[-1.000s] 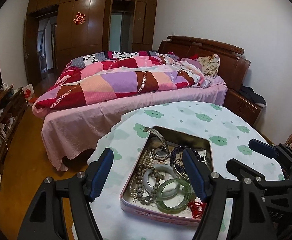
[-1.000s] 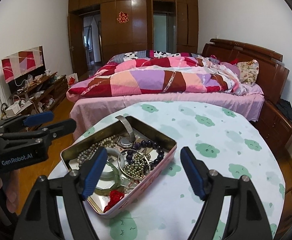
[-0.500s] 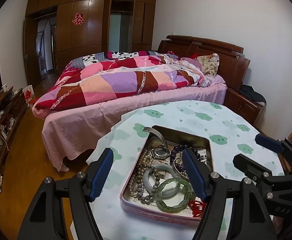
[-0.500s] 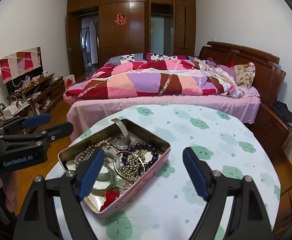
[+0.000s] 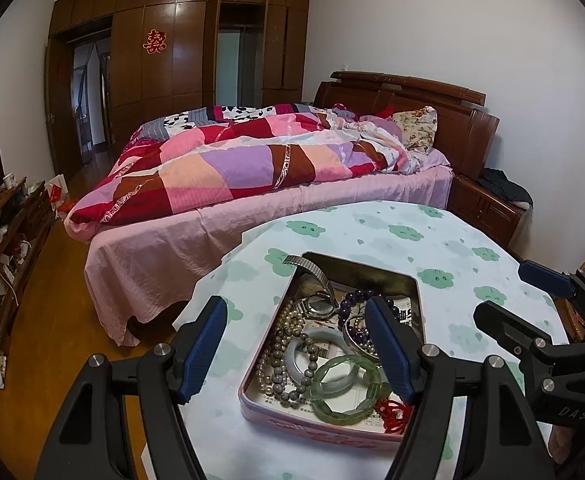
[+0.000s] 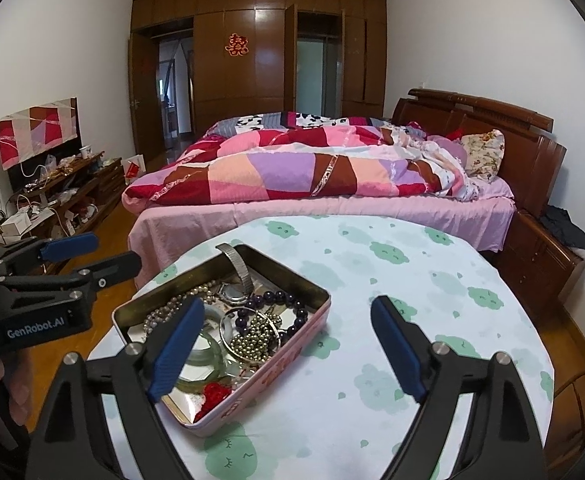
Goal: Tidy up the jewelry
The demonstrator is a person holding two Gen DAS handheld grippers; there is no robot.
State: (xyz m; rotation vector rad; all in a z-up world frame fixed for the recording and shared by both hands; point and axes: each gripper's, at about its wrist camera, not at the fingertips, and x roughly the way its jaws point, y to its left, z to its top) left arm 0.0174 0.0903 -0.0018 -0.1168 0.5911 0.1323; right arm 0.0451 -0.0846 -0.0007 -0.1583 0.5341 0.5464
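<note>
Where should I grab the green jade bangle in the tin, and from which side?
Grip the green bangle across its near rim, coming from above with one finger inside the ring. It lies nearly flat on top of the pile at the near end of the tin, hole facing up, and the tin's wall blocks a sideways approach. The left gripper hangs open nearest.

Left tool (image 5: 294,348) wide apart, empty; right tool (image 6: 288,346) just been opening, empty.

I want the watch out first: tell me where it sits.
The watch lies in the far end of the pink tin, beside the purple bead bracelet. Its metal band arches up over the rim.
</note>
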